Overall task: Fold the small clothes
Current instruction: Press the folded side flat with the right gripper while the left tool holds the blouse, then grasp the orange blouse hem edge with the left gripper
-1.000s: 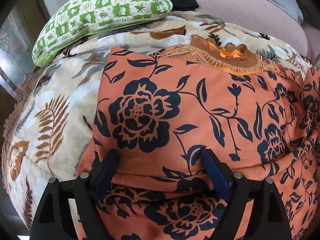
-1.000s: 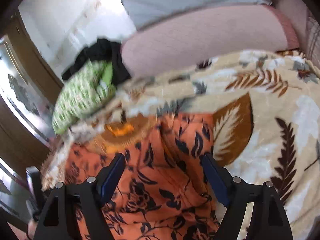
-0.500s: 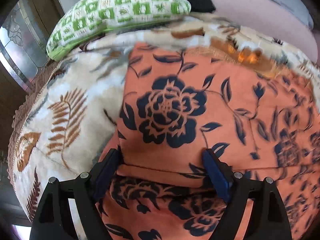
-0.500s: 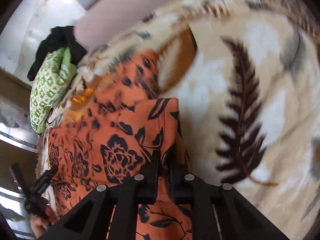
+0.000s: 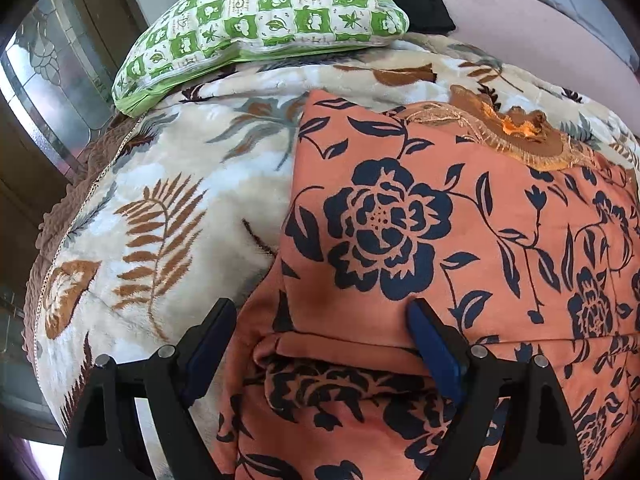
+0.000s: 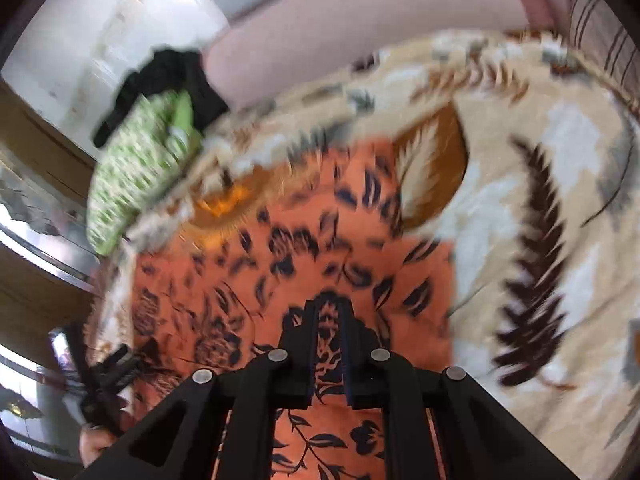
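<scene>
Orange garment [image 5: 460,232] with dark blue flowers lies on the leaf-patterned blanket [image 5: 168,208], with a layer already folded over, and it looks like thin, soft, light cloth that will sag and slide on the plush surface, so I judge the best place to take it is at a hem or a folded edge, not in the middle. Nearest to the camera, the left gripper [image 5: 320,340] has its tongs wide apart, one on each side of the folded hem at the garment's near left corner, low over the cloth and holding nothing. The right gripper [image 6: 329,320] has its tongs together, clamped on a fold of the garment [image 6: 304,256], near its right edge; this view is blurred. Farther away, at the far edge of the blanket, a green checked pillow [image 5: 264,20] rests, with a dark cloth [image 5: 420,4] behind it.
</scene>
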